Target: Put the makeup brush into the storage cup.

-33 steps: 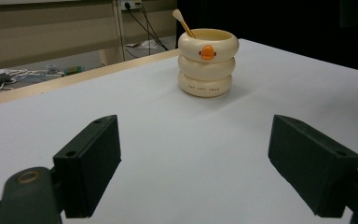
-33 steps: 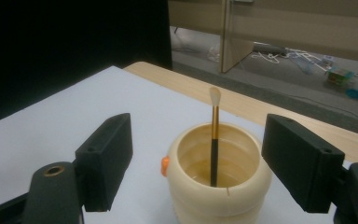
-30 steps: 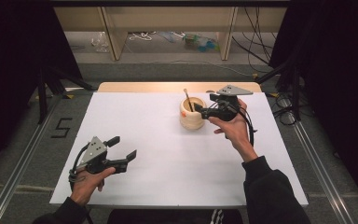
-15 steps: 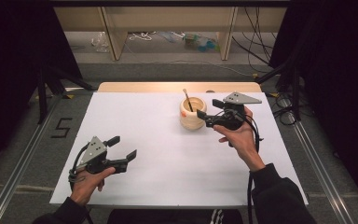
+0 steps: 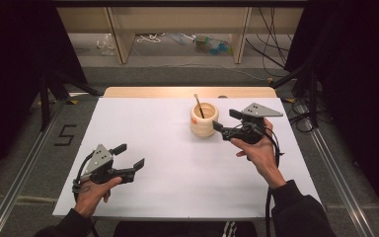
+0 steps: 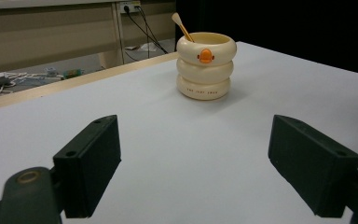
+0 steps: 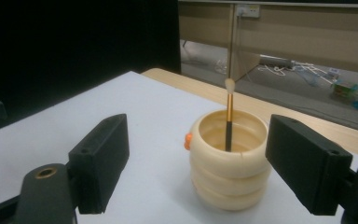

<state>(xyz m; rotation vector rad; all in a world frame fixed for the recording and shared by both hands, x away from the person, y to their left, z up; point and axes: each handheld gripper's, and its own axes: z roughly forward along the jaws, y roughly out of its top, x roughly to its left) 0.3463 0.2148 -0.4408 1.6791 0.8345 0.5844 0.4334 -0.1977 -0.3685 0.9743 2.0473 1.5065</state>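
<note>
A cream ringed cup [image 5: 204, 120] with an orange beak stands upright on the white table [image 5: 177, 148], right of centre toward the back. A thin brush [image 5: 199, 105] with a dark lower handle leans inside it. My right gripper [image 5: 225, 120] is open just to the right of the cup, jaws pointing at it; the cup [image 7: 228, 158] stands between and beyond the jaws, not touched. My left gripper [image 5: 130, 156] is open at the front left, low over the table, far from the cup [image 6: 206, 65], with nothing between its jaws.
A wooden strip [image 5: 187, 92] borders the table's far edge. Beyond it are wooden shelf legs [image 5: 121, 34], cables and small clutter on the floor. Metal rails [image 5: 335, 173] run along both sides of the table. A "5" mark [image 5: 65, 134] lies on the floor at the left.
My right gripper has drawn back to the right, away from the cup's rim, and lowered slightly. The left gripper and the cup have stayed in place.
</note>
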